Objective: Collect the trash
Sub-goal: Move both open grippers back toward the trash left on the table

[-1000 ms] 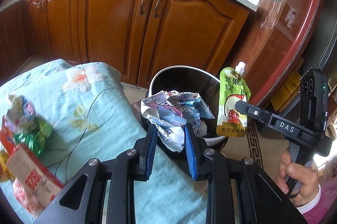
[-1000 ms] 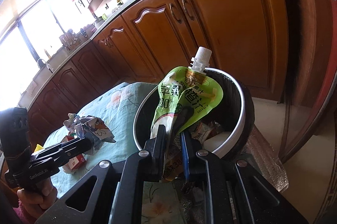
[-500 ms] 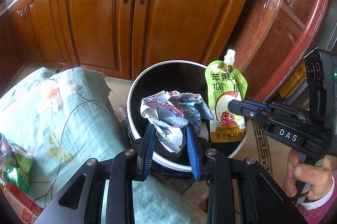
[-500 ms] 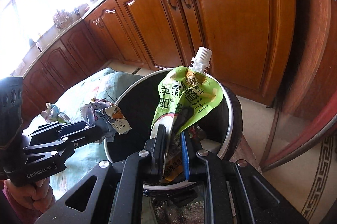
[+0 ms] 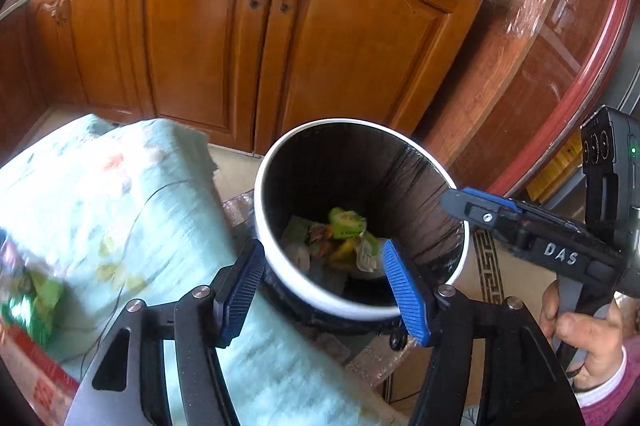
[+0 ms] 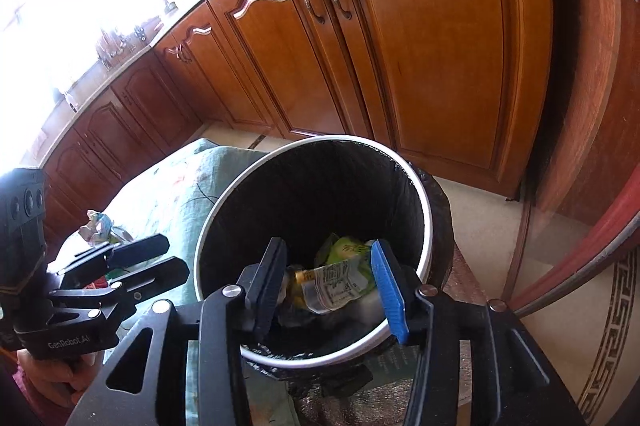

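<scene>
Both your grippers hang over the bin (image 5: pixel 280 278) with nothing in them. The left gripper (image 5: pixel 320 290) has its fingers wide apart above the near rim, and the right gripper (image 6: pixel 332 282) is spread just as wide over the bin's mouth. The trash now lies at the bottom of the black liner: the green juice pouch (image 6: pixel 340 282) sits on top of the heap, with other crumpled wrappers (image 5: pixel 320 246) under and beside it; you cannot pick out the printed paper wad for certain in that pile.

So this pair of drops looks done, but the job is not. On the table (image 5: pixel 120 206), under its floral cloth, a green wrapper (image 5: pixel 32 302) and a red packet (image 5: pixel 36 378) lie at the left edge of the left view, blurred, and another crumpled wrapper (image 6: pixel 100 226) shows on the cloth past the left gripper in the right view. Those are left for you to fetch.

Half a second ago your left fingers were clamped on the paper wad and your right fingers on the pouch, both held above the bin; since then both pairs have opened and the two pieces have fallen in
</scene>
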`<state>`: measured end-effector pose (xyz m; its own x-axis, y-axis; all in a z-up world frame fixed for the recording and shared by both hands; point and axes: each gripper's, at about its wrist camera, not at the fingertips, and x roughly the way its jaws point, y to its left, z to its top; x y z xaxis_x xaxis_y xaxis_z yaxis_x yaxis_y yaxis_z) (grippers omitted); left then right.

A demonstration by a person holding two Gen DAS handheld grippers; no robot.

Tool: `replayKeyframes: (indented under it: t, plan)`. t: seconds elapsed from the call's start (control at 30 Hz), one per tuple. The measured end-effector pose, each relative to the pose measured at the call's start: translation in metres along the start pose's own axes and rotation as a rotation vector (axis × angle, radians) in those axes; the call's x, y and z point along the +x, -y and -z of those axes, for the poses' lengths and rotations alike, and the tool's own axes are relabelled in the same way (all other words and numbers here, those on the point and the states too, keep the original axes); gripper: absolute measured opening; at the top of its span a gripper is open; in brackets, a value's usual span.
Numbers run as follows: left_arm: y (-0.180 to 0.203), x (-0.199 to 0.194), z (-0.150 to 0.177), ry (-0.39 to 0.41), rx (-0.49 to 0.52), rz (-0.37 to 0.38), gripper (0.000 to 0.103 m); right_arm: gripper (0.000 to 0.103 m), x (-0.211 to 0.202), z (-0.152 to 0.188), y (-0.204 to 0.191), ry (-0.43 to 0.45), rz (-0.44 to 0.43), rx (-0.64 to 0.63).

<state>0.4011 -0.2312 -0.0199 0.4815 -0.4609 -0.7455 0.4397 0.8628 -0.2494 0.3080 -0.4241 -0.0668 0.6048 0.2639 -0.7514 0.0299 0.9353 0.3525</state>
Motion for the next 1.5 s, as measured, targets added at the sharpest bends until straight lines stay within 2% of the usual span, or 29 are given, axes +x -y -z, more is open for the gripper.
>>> replayKeyframes:
  t: [0.13,0.27,0.4,0.57,0.87,1.2,1.5]
  plan:
    - [-0.012,-0.024,0.028,0.036,-0.044,-0.008,0.066,0.067,-0.011,0.017,-0.01,0.04,-0.033,0.014]
    - [-0.02,-0.055,0.062,0.078,-0.078,-0.022,0.068,0.078,-0.02,0.037,-0.02,0.067,-0.075,0.043]
    - [-0.024,-0.084,0.092,0.115,-0.092,-0.054,0.07,0.078,-0.021,0.058,-0.034,0.073,-0.115,0.068]
    - [-0.038,-0.114,0.118,0.125,-0.121,-0.074,0.07,0.078,-0.021,0.078,-0.055,0.059,-0.162,0.081]
    - [-0.076,-0.167,0.158,0.168,-0.232,-0.144,0.07,0.078,-0.015,0.105,-0.094,0.004,-0.22,0.043]
    - [-0.114,-0.201,0.182,0.179,-0.322,-0.213,0.07,0.078,0.005,0.119,-0.14,-0.057,-0.276,-0.023]
    - [-0.146,-0.216,0.184,0.188,-0.395,-0.271,0.07,0.078,0.017,0.121,-0.183,-0.084,-0.312,-0.119]
